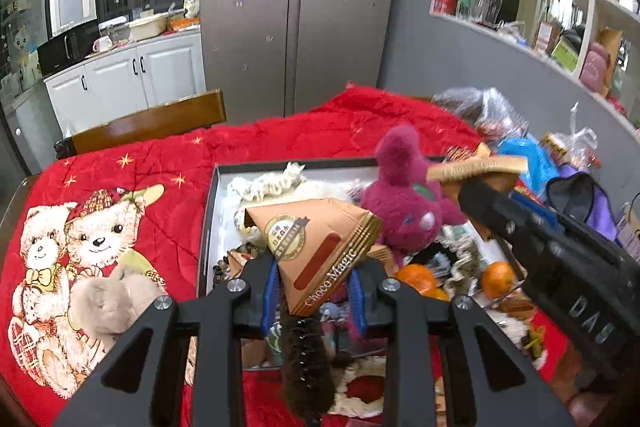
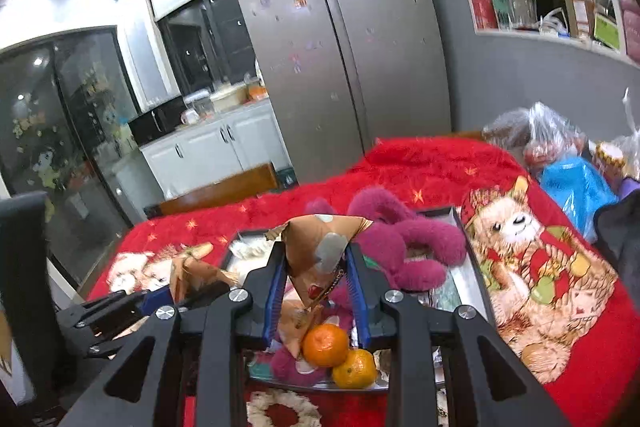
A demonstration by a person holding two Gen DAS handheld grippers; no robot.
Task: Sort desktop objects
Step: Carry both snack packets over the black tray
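Note:
My left gripper [image 1: 314, 281] is shut on a tan triangular "Choco Magic" box [image 1: 320, 247], held above a grey tray [image 1: 208, 211]. My right gripper [image 2: 316, 277] is shut on a second tan triangular box [image 2: 320, 251] above the same tray [image 2: 474, 275]. A magenta plush toy [image 1: 404, 211] lies in the tray and shows in the right wrist view [image 2: 404, 243]. Two oranges [image 2: 326, 345] [image 2: 356, 367] lie near the tray's front. The right gripper body [image 1: 560, 267] crosses the left wrist view; the left gripper [image 2: 120, 307] shows at the right view's left.
A red bear-print blanket [image 1: 120, 195] covers the table. A beige plush [image 1: 108, 303] lies left of the tray. Plastic bags and a blue bag [image 2: 572, 187] sit at the right. A wooden chair back [image 1: 152, 123] and a fridge [image 1: 296, 7] stand behind.

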